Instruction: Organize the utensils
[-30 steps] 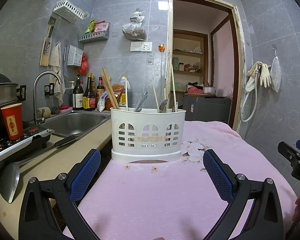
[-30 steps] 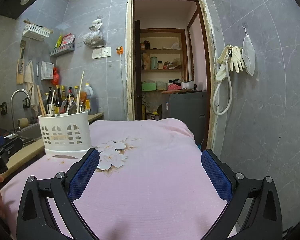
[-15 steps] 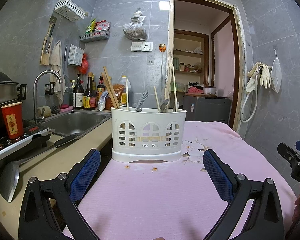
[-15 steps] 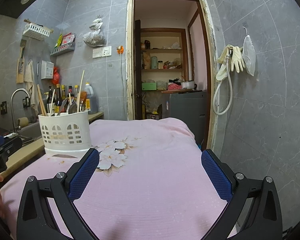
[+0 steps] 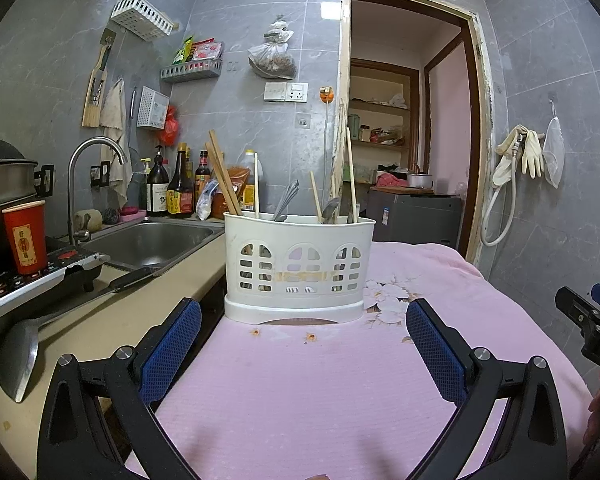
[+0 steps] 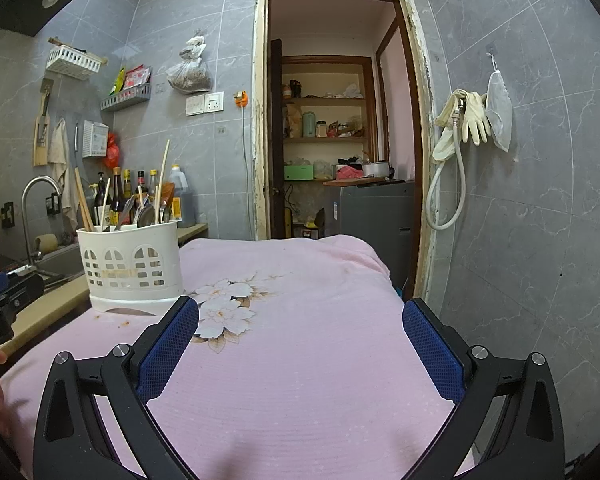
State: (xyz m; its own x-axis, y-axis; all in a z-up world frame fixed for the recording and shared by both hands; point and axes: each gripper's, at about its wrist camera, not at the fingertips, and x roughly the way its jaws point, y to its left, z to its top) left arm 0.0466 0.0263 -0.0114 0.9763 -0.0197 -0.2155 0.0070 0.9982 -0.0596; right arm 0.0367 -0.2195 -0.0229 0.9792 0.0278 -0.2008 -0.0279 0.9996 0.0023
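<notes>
White plastic, slotted with little arched windows, the utensil caddy (image 5: 299, 268) stands upright on the pink flowered cloth (image 5: 300, 392) straight ahead of your left gripper (image 5: 303, 344). That gripper hovers just above the cloth with its blue-padded fingers (image 5: 171, 350) spread wide and nothing between them; the caddy sits near, beyond the fingertips, untouched. Inside it, wooden chopsticks (image 5: 222, 178) lean toward the left end, while metal spoons (image 5: 330, 210) and more pale sticks stand toward the middle and right (you cannot tell from here how the inner compartments divide them).

Your right gripper (image 6: 301, 338) also hangs over the cloth, fingers (image 6: 432, 354) held wide apart and empty, pointing toward the open doorway (image 6: 336, 120). From its camera the caddy lies off to the left, by the cloth's edge nearest the counter. Beside that edge you have the steel sink (image 5: 148, 240), its faucet (image 5: 88, 168), and a red paper cup (image 5: 25, 236) resting on the cooktop (image 5: 32, 280).
</notes>
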